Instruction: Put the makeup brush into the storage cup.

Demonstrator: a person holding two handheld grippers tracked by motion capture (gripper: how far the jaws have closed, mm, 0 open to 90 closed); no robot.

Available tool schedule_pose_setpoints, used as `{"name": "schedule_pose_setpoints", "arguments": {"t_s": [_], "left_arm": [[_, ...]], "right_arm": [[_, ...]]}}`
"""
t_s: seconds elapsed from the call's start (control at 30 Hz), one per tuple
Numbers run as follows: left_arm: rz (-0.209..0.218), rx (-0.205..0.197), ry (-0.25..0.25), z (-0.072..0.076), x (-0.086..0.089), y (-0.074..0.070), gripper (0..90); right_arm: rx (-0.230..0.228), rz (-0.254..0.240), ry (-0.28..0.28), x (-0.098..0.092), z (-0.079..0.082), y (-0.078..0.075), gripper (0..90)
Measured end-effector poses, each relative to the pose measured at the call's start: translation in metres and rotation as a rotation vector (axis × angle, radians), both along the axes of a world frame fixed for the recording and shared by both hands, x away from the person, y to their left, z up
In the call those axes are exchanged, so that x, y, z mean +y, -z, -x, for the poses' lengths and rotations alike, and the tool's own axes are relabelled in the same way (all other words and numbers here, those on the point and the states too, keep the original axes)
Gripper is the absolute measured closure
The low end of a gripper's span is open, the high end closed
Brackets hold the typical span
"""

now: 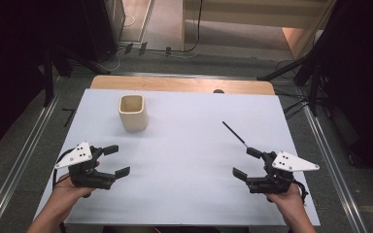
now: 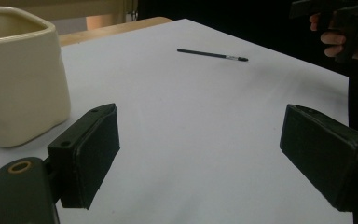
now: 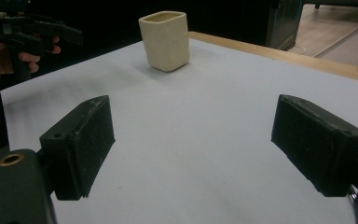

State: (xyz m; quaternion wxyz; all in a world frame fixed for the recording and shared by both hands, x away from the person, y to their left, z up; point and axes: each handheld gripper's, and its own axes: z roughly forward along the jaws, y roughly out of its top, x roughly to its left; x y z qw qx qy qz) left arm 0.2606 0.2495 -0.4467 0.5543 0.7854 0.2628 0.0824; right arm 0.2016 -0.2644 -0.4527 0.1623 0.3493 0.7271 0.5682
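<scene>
On the white bench [image 1: 184, 160] the left tongs [image 1: 118, 160] sit at about eight o'clock and the right tongs [image 1: 246, 162] at about four, both spread wide with nothing between them. The cream cup [image 1: 133, 112] stands upright near eleven o'clock; the black pen [image 1: 234, 134] lies flat near three, just beyond the right tongs.

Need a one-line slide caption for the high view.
Two open hand-held grippers, left and right, over a white table with a cream ceramic cup and thin black pen.
</scene>
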Motion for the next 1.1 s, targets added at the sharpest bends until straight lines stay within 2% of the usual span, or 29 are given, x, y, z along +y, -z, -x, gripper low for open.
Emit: {"name": "schedule_pose_setpoints", "arguments": {"t_s": [0.13,0.23,0.37,0.53,0.57,0.67,0.87,0.97,1.03,1.1], "left_arm": [[-0.012,0.004,-0.001,-0.001,0.000,0.001,12.0],[-0.012,0.003,-0.012,-0.001,0.001,0.001,12.0],[-0.009,0.020,-0.004,0.000,0.000,0.001,12.0],[-0.050,0.035,0.002,0.000,-0.002,0.002,12.0],[-0.072,0.039,0.001,0.000,-0.002,0.002,12.0],[-0.097,0.082,0.004,-0.001,-0.003,0.001,12.0],[-0.160,0.061,-0.012,0.000,-0.005,0.002,12.0],[-0.165,0.061,-0.009,-0.001,-0.006,0.003,12.0],[-0.173,0.077,-0.018,-0.002,-0.006,0.004,12.0],[-0.178,0.077,-0.008,-0.001,-0.006,0.004,12.0]], "right_arm": [[-0.009,0.007,-0.002,0.000,0.000,0.000,14.1],[0.004,0.003,0.000,0.000,-0.001,0.001,14.2],[0.030,0.016,-0.005,0.002,-0.002,0.002,14.2],[0.032,0.051,-0.020,0.005,-0.003,0.005,14.3],[0.034,0.052,-0.024,0.005,-0.003,0.005,14.3],[0.051,0.062,-0.029,0.006,-0.004,0.007,14.3],[0.089,0.107,-0.017,0.007,-0.007,0.012,14.2],[0.136,0.138,-0.021,0.008,-0.009,0.014,14.2],[0.143,0.150,-0.021,0.009,-0.009,0.015,14.2],[0.145,0.164,-0.022,0.009,-0.009,0.015,14.1]]}}
